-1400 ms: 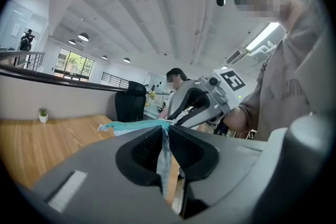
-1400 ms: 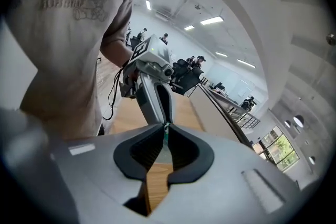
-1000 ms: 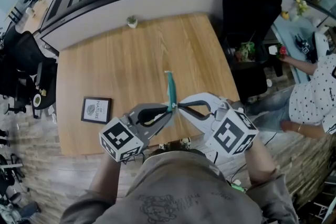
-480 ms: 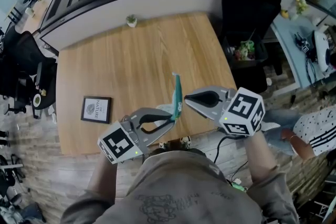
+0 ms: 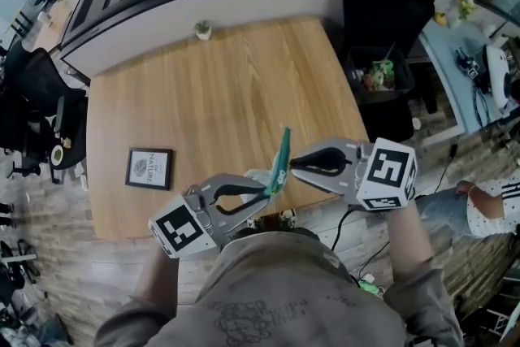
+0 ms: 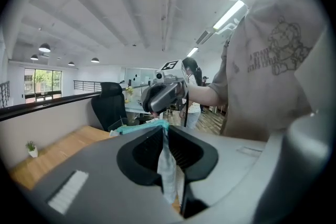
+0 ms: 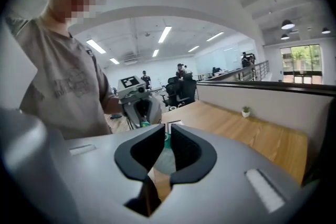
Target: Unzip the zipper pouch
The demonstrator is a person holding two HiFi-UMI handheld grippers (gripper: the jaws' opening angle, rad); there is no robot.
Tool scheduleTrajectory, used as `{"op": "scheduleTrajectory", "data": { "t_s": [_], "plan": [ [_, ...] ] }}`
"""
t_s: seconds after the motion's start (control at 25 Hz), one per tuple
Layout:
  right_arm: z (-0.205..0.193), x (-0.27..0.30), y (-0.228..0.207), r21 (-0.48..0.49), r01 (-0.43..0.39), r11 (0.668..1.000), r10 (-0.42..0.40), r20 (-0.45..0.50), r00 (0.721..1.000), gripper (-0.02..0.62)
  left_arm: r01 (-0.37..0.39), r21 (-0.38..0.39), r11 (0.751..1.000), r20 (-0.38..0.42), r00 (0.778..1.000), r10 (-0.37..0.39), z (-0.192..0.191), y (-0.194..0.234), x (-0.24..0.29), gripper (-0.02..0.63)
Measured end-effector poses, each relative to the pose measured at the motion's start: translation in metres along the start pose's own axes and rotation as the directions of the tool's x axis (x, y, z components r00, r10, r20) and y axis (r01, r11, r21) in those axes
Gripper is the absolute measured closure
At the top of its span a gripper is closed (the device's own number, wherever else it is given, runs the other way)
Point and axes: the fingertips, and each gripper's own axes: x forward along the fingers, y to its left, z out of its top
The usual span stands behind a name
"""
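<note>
Your left gripper [image 5: 266,189] and right gripper [image 5: 294,164] meet above the near edge of the wooden table [image 5: 219,93], both clamped on the zipper pouch [image 5: 281,161] stretched between them, so each blocks the other's way inward. Ahead, the table's middle and right side lie bare and passable. A framed picture [image 5: 149,170] lies flat at the near left. A small potted plant [image 5: 204,32] stands at the far edge, where the curved partition [image 5: 244,0] closes that side. A black office chair [image 5: 388,12] crowds the far right corner.
</note>
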Motion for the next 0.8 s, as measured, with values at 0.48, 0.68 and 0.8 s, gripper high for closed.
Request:
{"op": "scheduleTrajectory", "data": {
  "t_s": [0.48, 0.68, 0.8],
  "plan": [
    [-0.005, 0.023, 0.03, -0.348, -0.07, 0.935, 0.033, -0.109, 0.993, 0.463, 0.049, -0.02, 0.999, 0.031, 0.998, -0.048, 0.007, -0.004, -0.005, 0.572],
    [-0.012, 0.028, 0.036, -0.474, -0.123, 0.872, 0.018, -0.221, 0.975, 0.465, 0.12, 0.021, 0.993, -0.034, 0.992, -0.119, -0.005, -0.007, -0.007, 0.572],
    [-0.018, 0.031, 0.036, -0.49, -0.172, 0.854, 0.029, -0.286, 0.958, 0.501, 0.137, 0.032, 0.99, -0.049, 0.99, -0.136, -0.006, -0.004, -0.007, 0.572]
  ]
}}
